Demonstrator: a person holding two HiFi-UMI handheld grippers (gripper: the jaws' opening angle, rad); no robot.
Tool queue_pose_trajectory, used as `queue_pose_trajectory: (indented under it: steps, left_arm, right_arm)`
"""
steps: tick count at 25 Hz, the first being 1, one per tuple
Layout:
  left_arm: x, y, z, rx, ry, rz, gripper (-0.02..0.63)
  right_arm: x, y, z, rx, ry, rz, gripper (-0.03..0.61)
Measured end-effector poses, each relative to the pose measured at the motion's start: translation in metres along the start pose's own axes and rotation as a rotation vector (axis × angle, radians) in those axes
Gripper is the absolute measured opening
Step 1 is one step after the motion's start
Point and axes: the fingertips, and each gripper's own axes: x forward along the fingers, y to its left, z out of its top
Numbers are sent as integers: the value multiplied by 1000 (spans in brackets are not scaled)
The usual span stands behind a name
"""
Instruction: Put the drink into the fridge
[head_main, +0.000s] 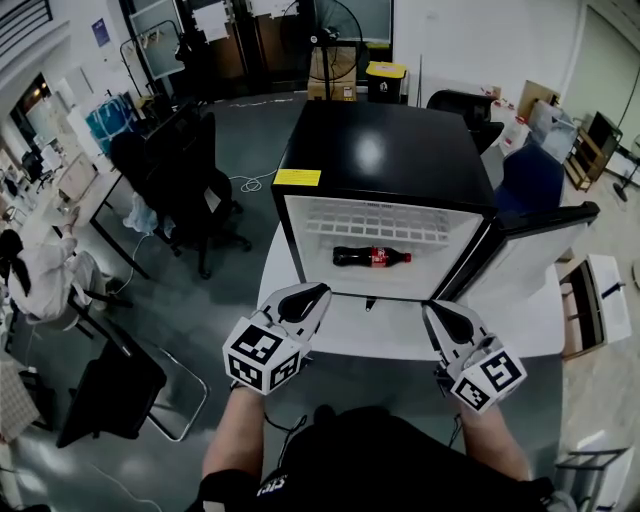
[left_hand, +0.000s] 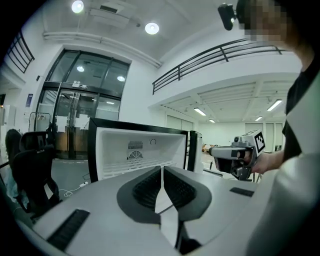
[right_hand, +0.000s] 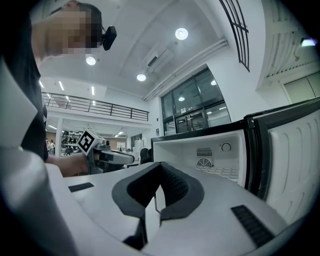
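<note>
lying on its side, the drink bottle (head_main: 372, 257) is sitting inside the fridge (head_main: 380, 150), on the white bottom of the compartment. it is resting below the wire shelf (head_main: 385, 225), roughly in the middle. the fridge is standing on a white table (head_main: 400, 338) with its door (head_main: 535, 250) hanging wide open to the right. a yellow sticker (head_main: 297, 178) is showing on the front edge of its black top.

both grippers are hovering over the near part of the table, in front of the open compartment and apart from the bottle. the left gripper (head_main: 318, 293) is pointing toward the fridge's lower left corner. its fingers are pressing together tip to tip, with nothing between them. the right gripper (head_main: 433, 310) is pointing toward the lower right corner, near the door hinge. its fingers are likewise meeting at the tips and holding nothing. each gripper view is showing the other gripper off to the side in the person's hand, with the fridge's white interior and rear vent ahead. a black office chair (head_main: 190, 180) is standing on the grey floor left of the table.
</note>
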Motion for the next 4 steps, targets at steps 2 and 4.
queue_pose_trajectory:
  steps: [2,4]
  left_arm:
    - [-1,-4,2,8,15,-23,31]
    - [-5,-6,5,13,25,-45,31]
  right_arm:
    - [0,1,-1,4,5,-4,11]
    - [4,3,-2,12,6,-8,11]
